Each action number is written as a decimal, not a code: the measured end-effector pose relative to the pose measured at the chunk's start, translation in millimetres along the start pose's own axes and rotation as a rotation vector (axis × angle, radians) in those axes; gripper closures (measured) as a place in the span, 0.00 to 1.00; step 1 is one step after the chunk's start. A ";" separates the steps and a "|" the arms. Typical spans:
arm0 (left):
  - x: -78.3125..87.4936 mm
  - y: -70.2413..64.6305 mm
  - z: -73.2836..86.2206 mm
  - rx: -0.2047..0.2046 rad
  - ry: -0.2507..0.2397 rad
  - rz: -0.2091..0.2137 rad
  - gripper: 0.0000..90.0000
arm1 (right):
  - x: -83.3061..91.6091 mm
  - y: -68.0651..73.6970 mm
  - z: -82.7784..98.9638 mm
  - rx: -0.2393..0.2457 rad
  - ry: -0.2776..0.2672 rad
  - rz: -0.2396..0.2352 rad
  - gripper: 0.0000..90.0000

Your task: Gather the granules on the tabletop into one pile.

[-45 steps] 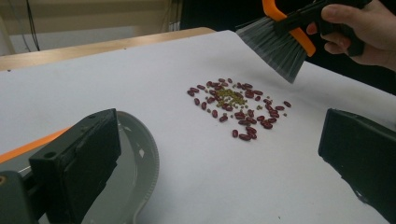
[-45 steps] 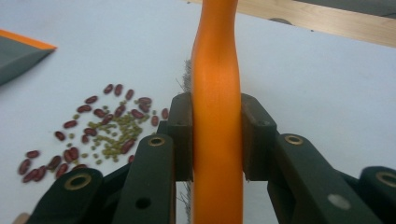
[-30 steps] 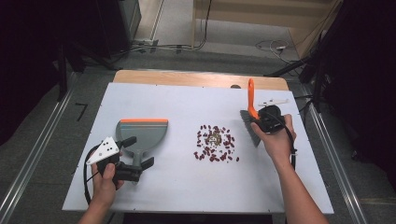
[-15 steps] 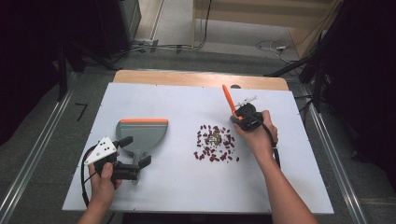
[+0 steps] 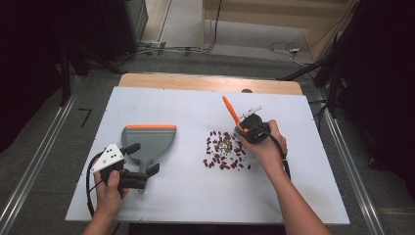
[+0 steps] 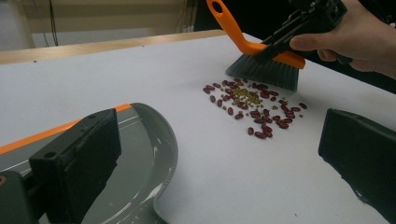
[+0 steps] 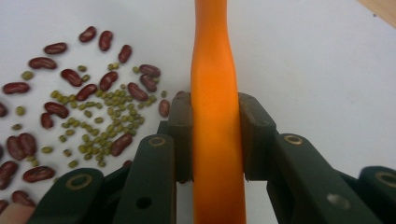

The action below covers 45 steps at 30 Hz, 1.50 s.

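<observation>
The scattered beans lie mid-surface, the brush just beyond them, clamped by its orange handle in the right tongs. The left tongs straddle the dustpan handle, grip unclear. Short, low strokes toward the pan's lip should keep beans from scattering.

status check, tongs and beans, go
Right tongs shut on brush, at the beans. Left tongs at dustpan handle, grip unclear. Nothing between.
</observation>
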State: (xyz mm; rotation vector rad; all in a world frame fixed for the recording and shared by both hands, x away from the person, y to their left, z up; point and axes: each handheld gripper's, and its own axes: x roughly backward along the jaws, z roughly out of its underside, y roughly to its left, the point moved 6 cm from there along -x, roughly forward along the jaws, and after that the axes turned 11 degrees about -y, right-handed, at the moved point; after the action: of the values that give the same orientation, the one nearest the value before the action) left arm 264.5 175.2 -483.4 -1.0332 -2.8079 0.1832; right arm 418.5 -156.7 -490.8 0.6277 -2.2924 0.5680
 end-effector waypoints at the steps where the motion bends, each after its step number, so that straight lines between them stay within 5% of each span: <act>1: 0.1 0.1 0.0 0.000 0.000 0.000 0.00 | 1.9 1.3 0.1 0.011 -0.003 -0.007 0.77; 6: 0.9 0.1 -0.7 0.003 -0.007 -0.002 0.00 | 4.0 -2.4 0.4 0.009 -0.009 -0.005 0.77; 13: 2.1 2.2 -0.9 0.004 -0.010 -0.007 0.00 | 14.0 -31.6 -15.1 -0.042 -0.060 0.018 0.77; 18: 2.7 2.6 -1.1 0.005 -0.014 -0.006 0.00 | -0.1 -44.8 -14.6 -0.032 -0.010 0.073 0.77; 21: 3.3 3.4 -0.5 0.000 -0.010 -0.004 0.00 | -11.1 -39.8 -7.8 0.000 0.034 0.072 0.77; 37: 1.9 2.2 -0.5 -0.002 -0.011 -0.002 0.00 | -1.7 3.9 -2.6 0.053 0.019 -0.001 0.77; 45: 3.0 1.7 -1.5 -0.009 -0.014 0.000 0.00 | 8.2 -2.9 -8.6 0.018 -0.020 -0.010 0.77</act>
State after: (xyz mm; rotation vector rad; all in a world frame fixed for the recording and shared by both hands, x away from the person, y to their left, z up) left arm 263.6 178.6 -482.0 -1.0374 -2.8245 0.1784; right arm 419.1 -156.5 -478.5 0.6560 -2.3040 0.5810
